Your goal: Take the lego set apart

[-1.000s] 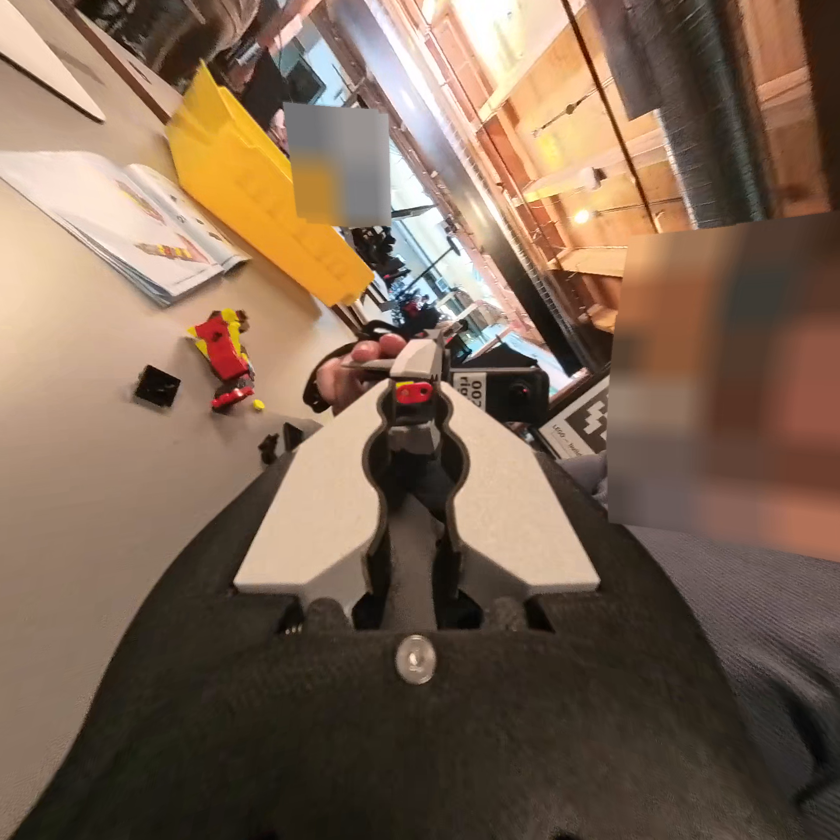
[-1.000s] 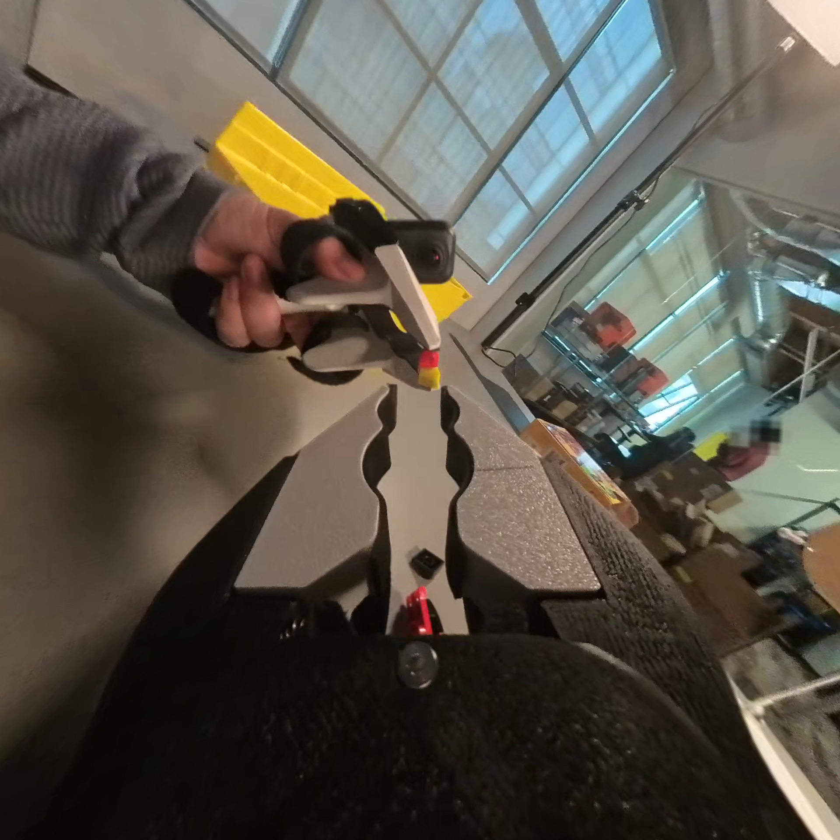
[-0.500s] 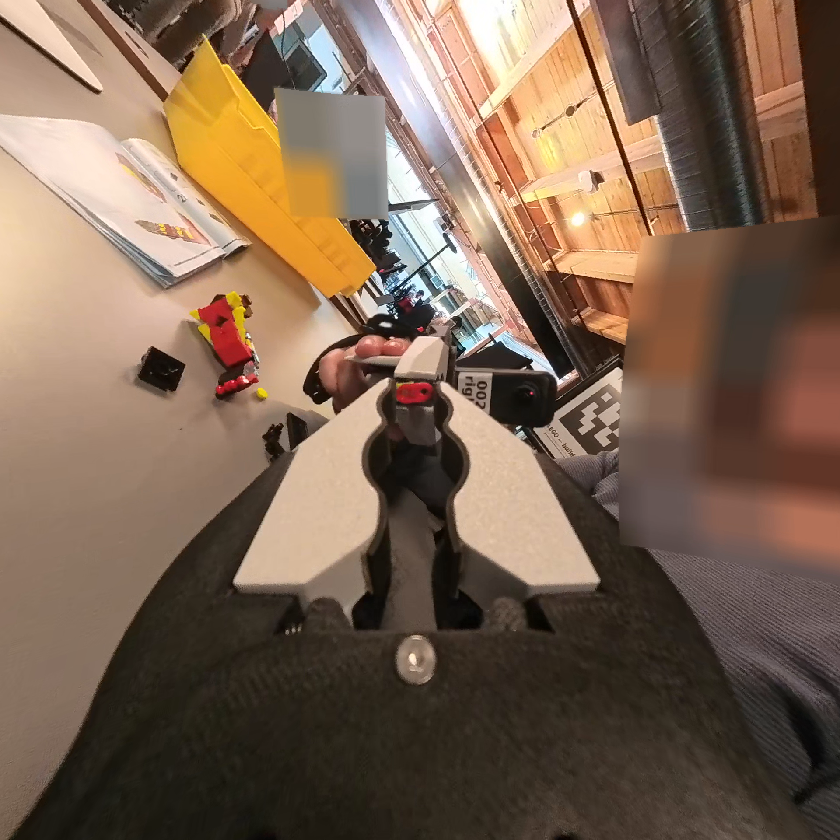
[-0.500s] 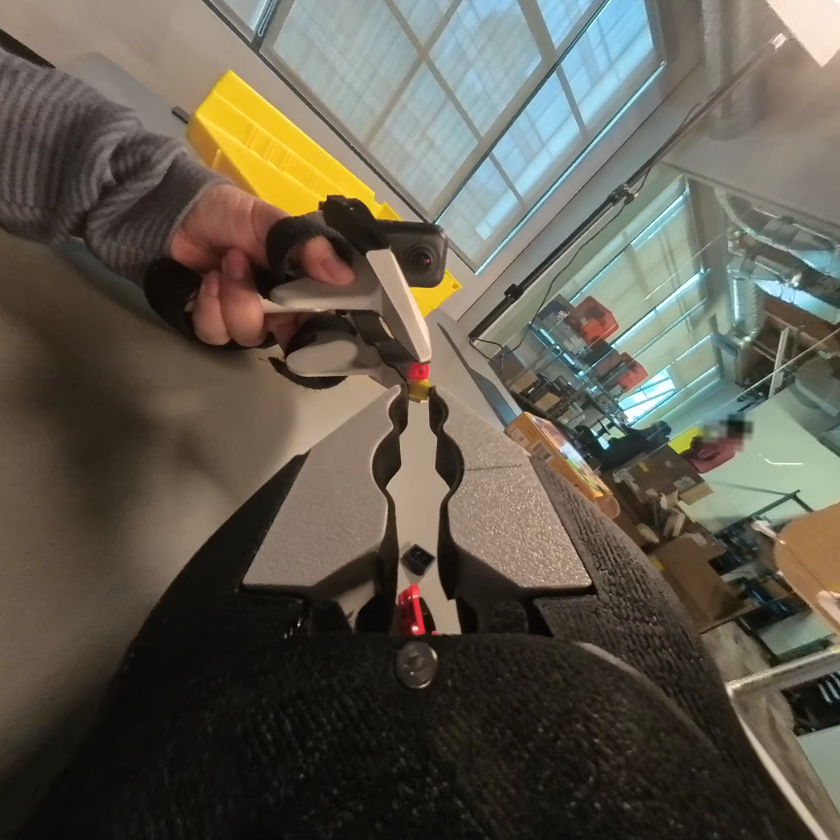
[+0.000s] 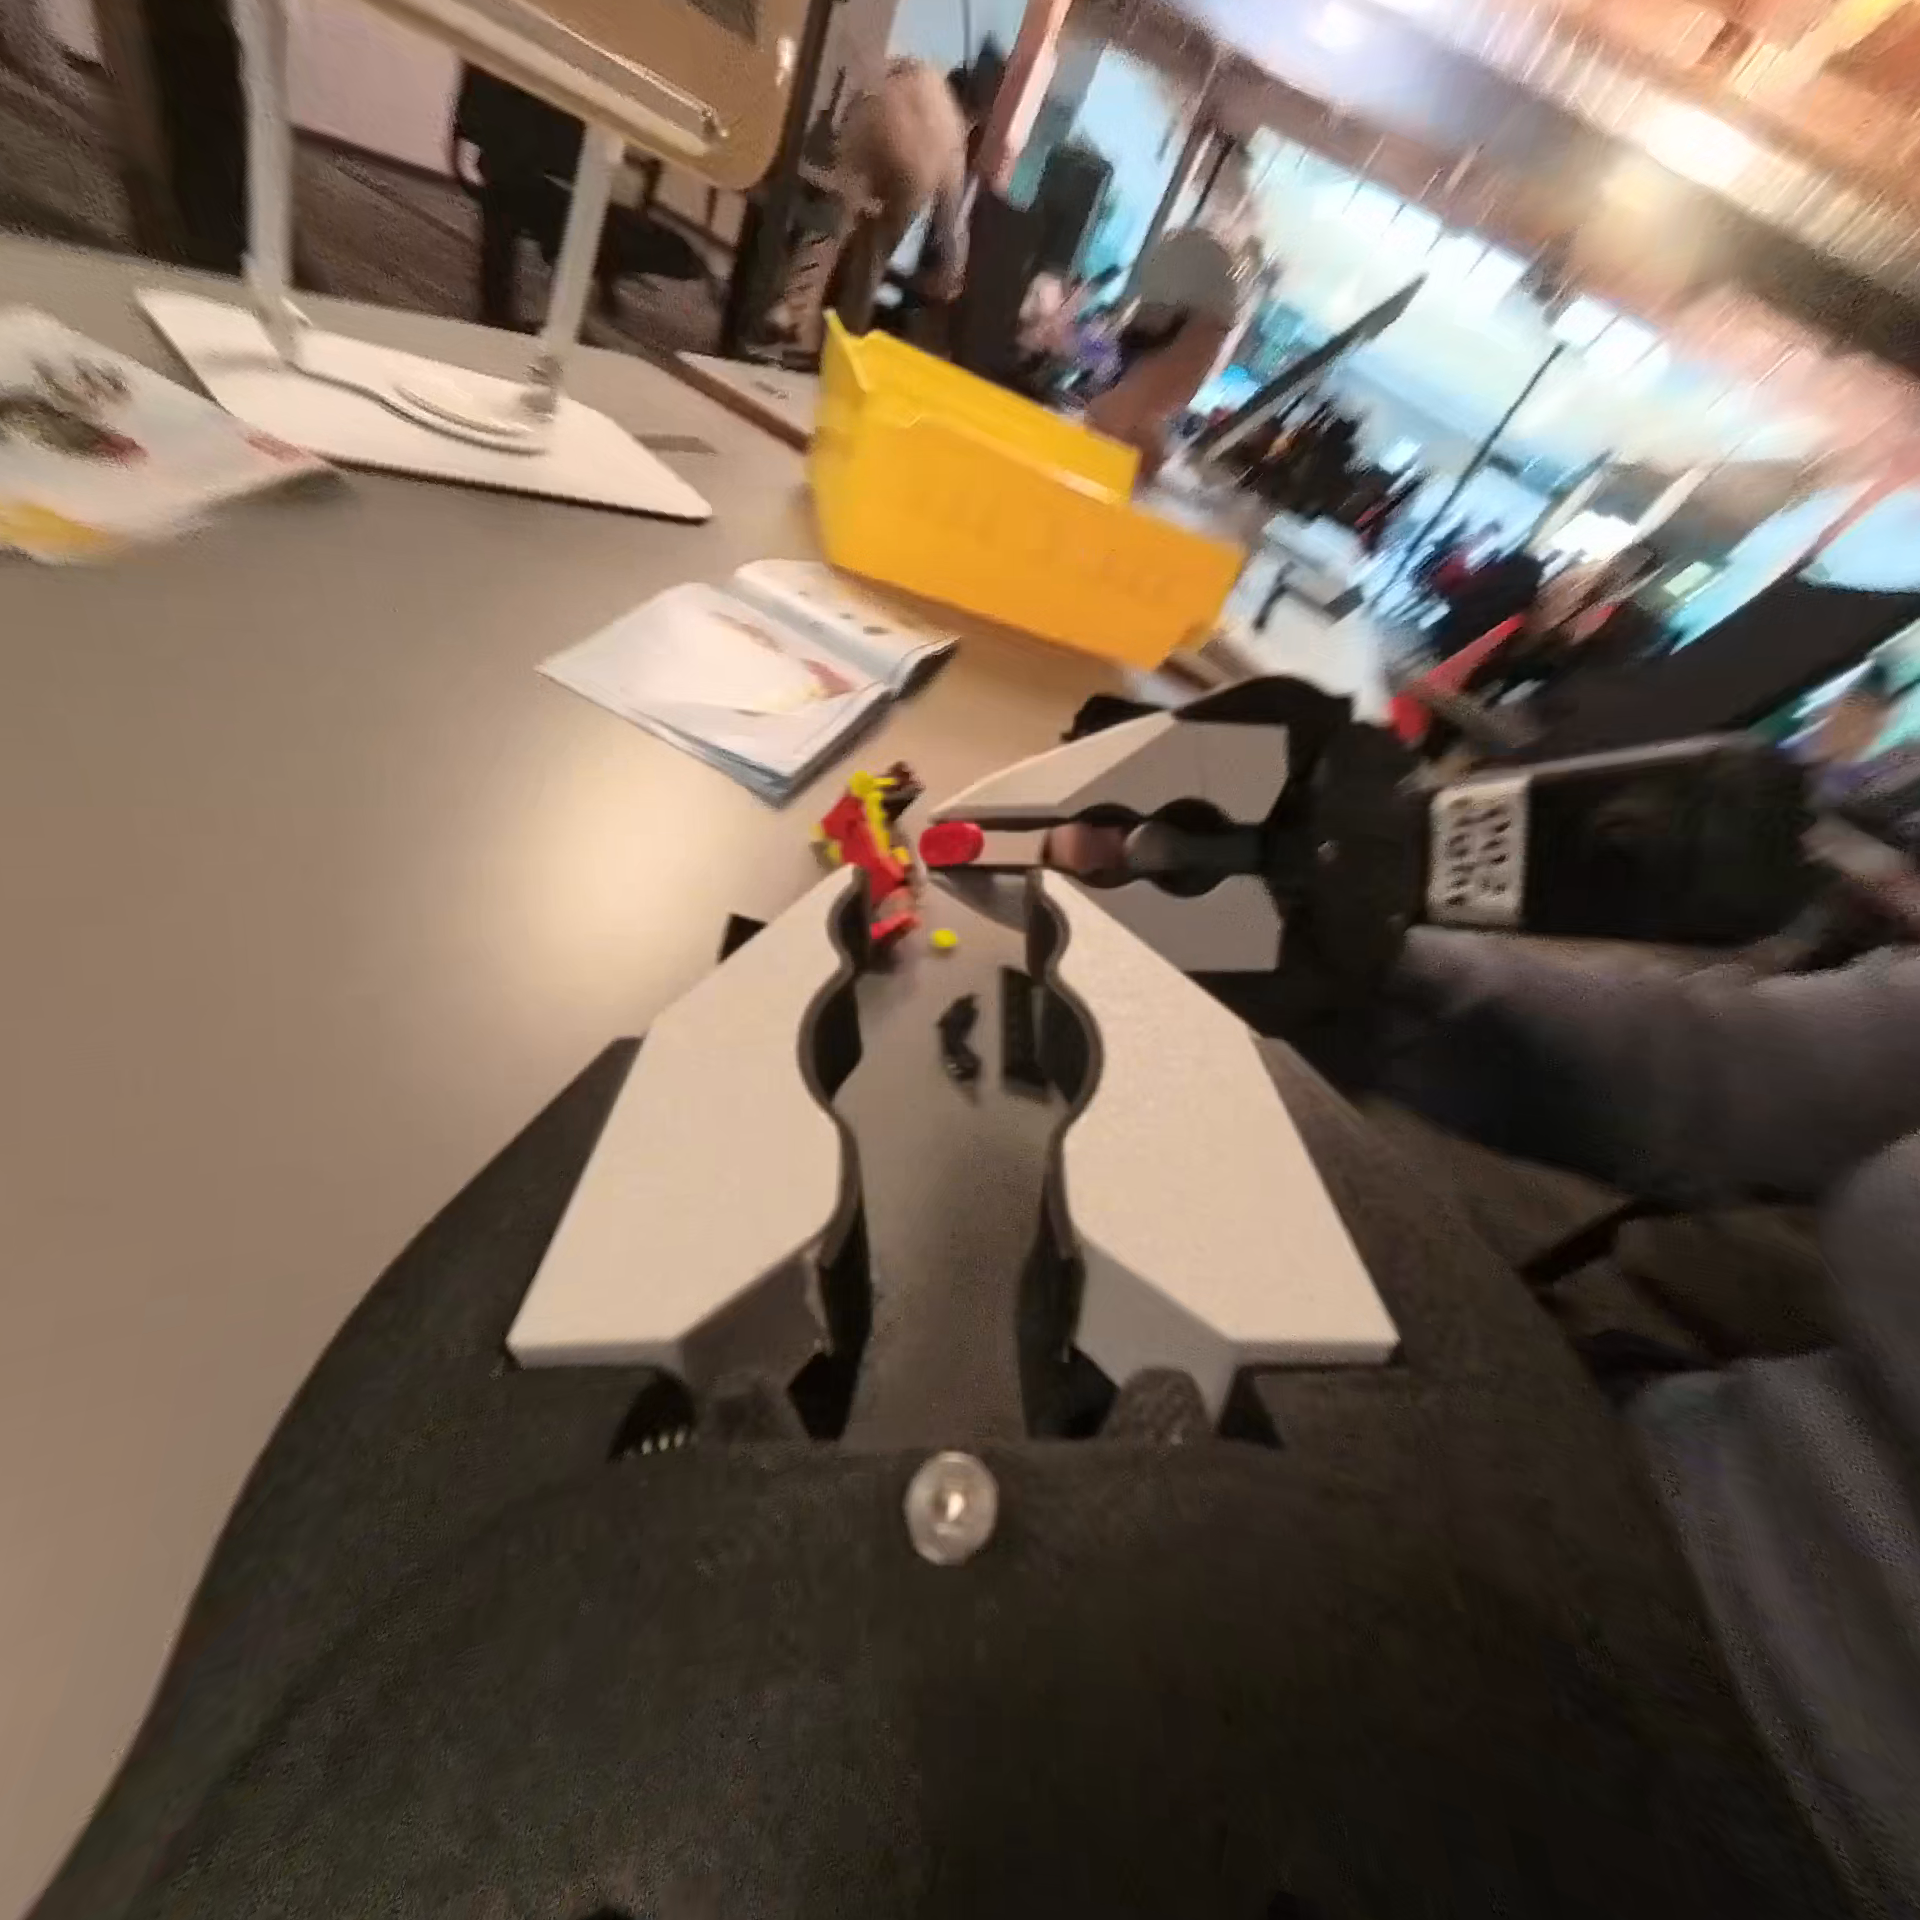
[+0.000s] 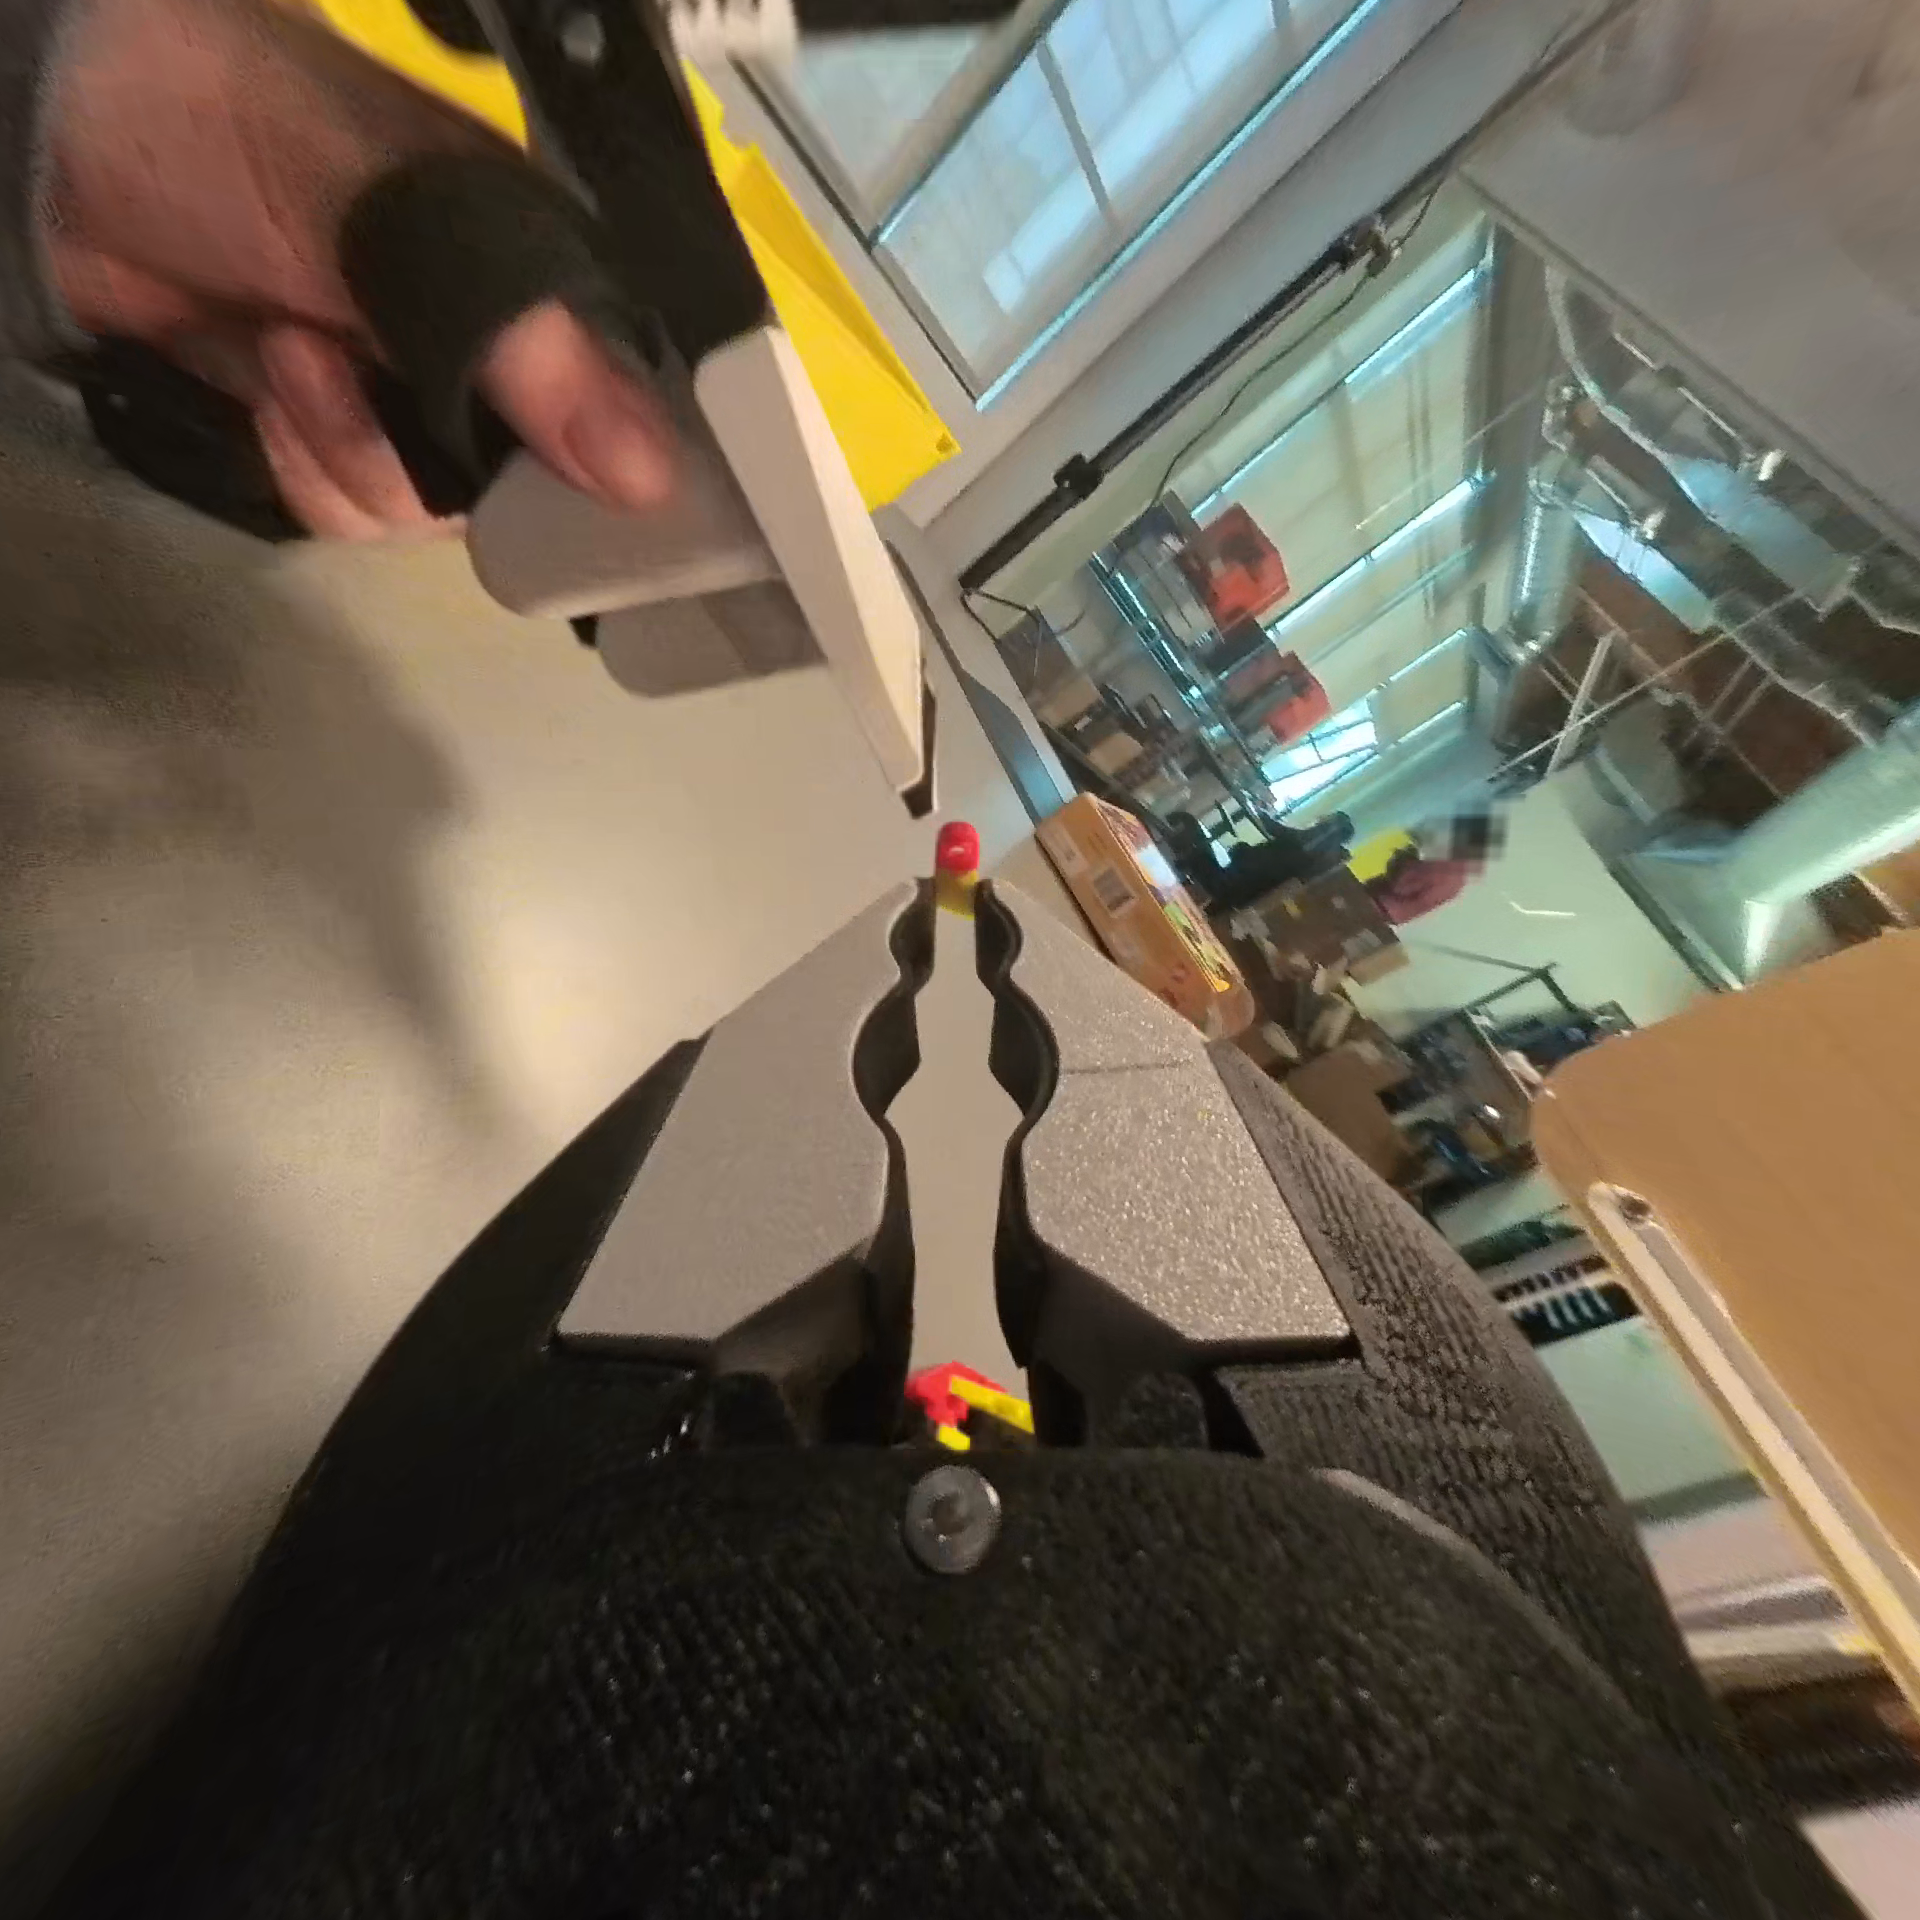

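The right tongs (image 6: 951, 899) pinch one small red-and-yellow lego piece (image 6: 956, 854) by its tip, so it could slip and fall, while the left tongs (image 5: 940, 894) gape empty above one red-yellow lego set (image 5: 871, 844) and two black bits (image 5: 961, 1034) on the surface (image 5: 312, 810)

Grey claw (image 5: 940, 883) fingers (black mounts), silver screw.

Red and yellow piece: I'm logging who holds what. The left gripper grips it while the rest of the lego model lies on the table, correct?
Not the left. The right gripper grips the red and yellow piece, as the right wrist view shows; the left gripper is open and empty. The rest of the lego model does lie on the table.
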`<state>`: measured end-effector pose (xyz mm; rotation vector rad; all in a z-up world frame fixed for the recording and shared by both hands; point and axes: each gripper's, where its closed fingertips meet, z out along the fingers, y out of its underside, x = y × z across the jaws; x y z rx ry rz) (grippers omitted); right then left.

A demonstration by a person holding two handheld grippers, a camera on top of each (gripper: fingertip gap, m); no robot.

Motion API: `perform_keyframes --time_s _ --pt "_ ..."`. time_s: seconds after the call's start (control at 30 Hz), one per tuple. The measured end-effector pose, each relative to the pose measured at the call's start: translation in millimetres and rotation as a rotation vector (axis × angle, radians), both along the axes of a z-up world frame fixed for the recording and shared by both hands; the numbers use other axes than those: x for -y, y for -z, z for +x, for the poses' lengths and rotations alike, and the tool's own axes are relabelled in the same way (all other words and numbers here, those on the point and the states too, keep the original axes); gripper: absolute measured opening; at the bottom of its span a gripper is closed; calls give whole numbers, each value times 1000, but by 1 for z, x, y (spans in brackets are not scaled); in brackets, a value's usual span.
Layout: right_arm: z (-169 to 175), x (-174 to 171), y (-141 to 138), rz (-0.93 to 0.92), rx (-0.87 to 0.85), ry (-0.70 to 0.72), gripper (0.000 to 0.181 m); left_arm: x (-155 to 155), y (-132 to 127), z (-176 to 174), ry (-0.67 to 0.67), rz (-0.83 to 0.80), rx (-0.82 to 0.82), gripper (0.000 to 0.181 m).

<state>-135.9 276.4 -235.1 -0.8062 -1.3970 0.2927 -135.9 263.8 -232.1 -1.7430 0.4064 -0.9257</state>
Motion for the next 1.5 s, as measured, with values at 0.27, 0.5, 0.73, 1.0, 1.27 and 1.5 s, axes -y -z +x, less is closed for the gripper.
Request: perform_keyframes --time_s 0.27,0.5,0.73,1.0,1.27,1.5 --pt "-5 2 14 88 99 16 5 -1 8 10 11 -6 -50 20" --pt "-7 4 24 107 152 19 5 -6 26 4 -47 -68 -165 4" --pt "-3 -4 5 242 78 153 5 -19 17 -34 -215 -105 2 2" --pt "5 -15 5 177 38 149 5 -2 -39 -86 -541 95 -167 3" --pt "6 -15 1 74 2 117 5 58 -32 -251 -906 -330 -353 3" --pt "2 -12 7 38 32 88 5 78 56 -294 -805 -829 -514 3"
